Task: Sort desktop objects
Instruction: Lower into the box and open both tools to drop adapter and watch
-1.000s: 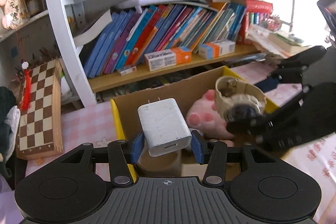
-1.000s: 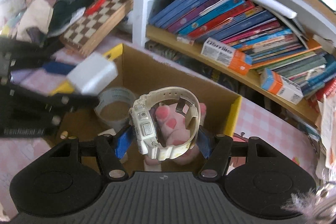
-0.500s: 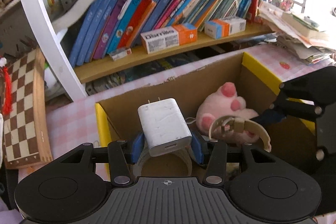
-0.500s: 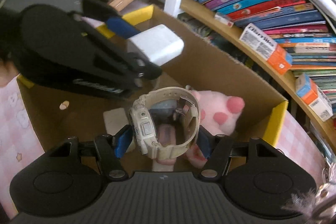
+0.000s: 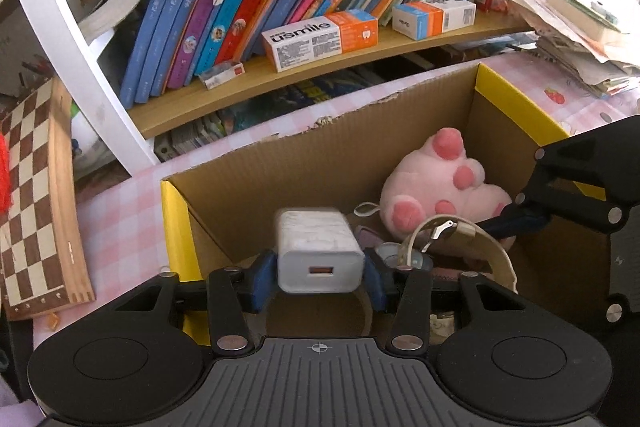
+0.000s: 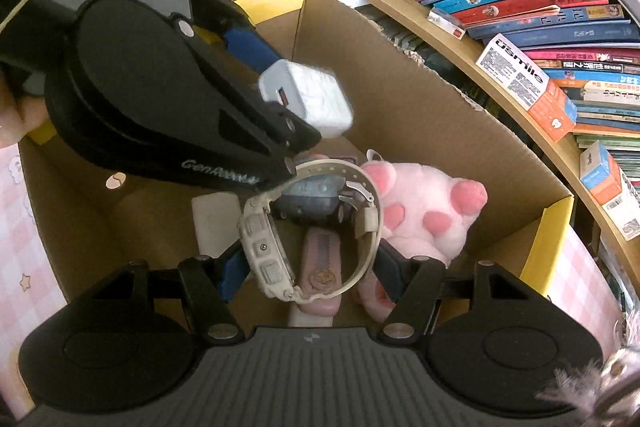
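Between the left gripper's (image 5: 318, 277) blue fingers (image 5: 262, 277), white charger (image 5: 318, 257); watch (image 6: 312, 231) likewise right.

Plush paw (image 5: 436, 195) inside the cardboard box (image 5: 256, 183), bookshelf (image 5: 320, 55) behind, chessboard (image 5: 36, 195) to its left.

place: home study; cues: bookshelf (image 5: 304, 83); chessboard (image 5: 36, 203); plush toy (image 5: 436, 203)

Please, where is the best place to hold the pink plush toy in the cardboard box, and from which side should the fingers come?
Probably the round body of the pink plush toy, taken from above. It lies against the far wall of the cardboard box, so the walls block a sideways approach; the soft wide middle should squeeze between the fingers, while the small darker pink paw pads give little to hold.
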`<action>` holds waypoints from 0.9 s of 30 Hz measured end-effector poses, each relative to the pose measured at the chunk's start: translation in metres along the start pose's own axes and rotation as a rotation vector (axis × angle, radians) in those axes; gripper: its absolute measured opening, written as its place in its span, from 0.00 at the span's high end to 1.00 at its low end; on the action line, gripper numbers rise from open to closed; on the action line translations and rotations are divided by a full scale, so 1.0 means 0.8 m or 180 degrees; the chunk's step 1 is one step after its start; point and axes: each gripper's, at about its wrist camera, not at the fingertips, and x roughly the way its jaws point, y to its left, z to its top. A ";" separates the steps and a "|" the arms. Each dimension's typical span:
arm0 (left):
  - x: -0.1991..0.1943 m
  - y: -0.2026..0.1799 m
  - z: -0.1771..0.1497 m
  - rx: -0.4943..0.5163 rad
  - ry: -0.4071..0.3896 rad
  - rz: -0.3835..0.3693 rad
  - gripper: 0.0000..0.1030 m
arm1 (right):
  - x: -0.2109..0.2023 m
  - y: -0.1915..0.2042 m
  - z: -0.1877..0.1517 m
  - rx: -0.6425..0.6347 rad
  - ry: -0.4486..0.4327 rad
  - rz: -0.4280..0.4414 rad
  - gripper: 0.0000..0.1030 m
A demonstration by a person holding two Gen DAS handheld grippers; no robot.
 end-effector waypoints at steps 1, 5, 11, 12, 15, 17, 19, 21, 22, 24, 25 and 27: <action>0.000 0.000 0.001 0.0007 0.0000 0.0000 0.60 | 0.000 0.000 0.000 -0.0001 0.0000 -0.0002 0.38; 0.000 -0.001 0.001 0.0022 -0.0013 0.0009 0.60 | 0.000 -0.001 0.000 0.0024 -0.0003 -0.0006 0.36; -0.015 -0.003 0.002 0.0013 -0.0179 0.0005 0.54 | -0.005 -0.004 0.000 0.0120 -0.0069 -0.0043 0.28; -0.019 -0.003 0.002 0.0008 -0.0220 -0.0002 0.52 | -0.007 -0.005 0.000 0.0145 -0.0089 -0.0051 0.26; -0.033 -0.006 0.002 0.0007 -0.0361 0.0065 0.39 | -0.019 -0.006 0.001 0.0201 -0.0210 -0.0058 0.17; -0.045 -0.008 0.002 0.0016 -0.0456 0.0117 0.32 | -0.030 -0.006 0.001 0.0219 -0.0309 -0.0054 0.16; -0.057 -0.009 0.000 0.0009 -0.0545 0.0153 0.31 | -0.041 -0.005 0.001 0.0238 -0.0393 -0.0087 0.15; -0.071 -0.009 -0.001 -0.0025 -0.0635 0.0173 0.29 | -0.051 -0.006 -0.001 0.0277 -0.0462 -0.0112 0.14; -0.078 -0.009 -0.002 -0.0048 -0.0678 0.0179 0.29 | -0.055 -0.007 -0.002 0.0305 -0.0497 -0.0124 0.14; -0.092 -0.010 -0.004 -0.0097 -0.0769 0.0208 0.26 | -0.063 -0.009 -0.004 0.0358 -0.0559 -0.0135 0.14; -0.098 -0.011 -0.006 -0.0117 -0.0806 0.0233 0.24 | -0.067 -0.010 -0.005 0.0385 -0.0591 -0.0137 0.14; -0.113 -0.013 -0.011 -0.0165 -0.0888 0.0301 0.22 | -0.075 -0.012 -0.007 0.0431 -0.0655 -0.0148 0.14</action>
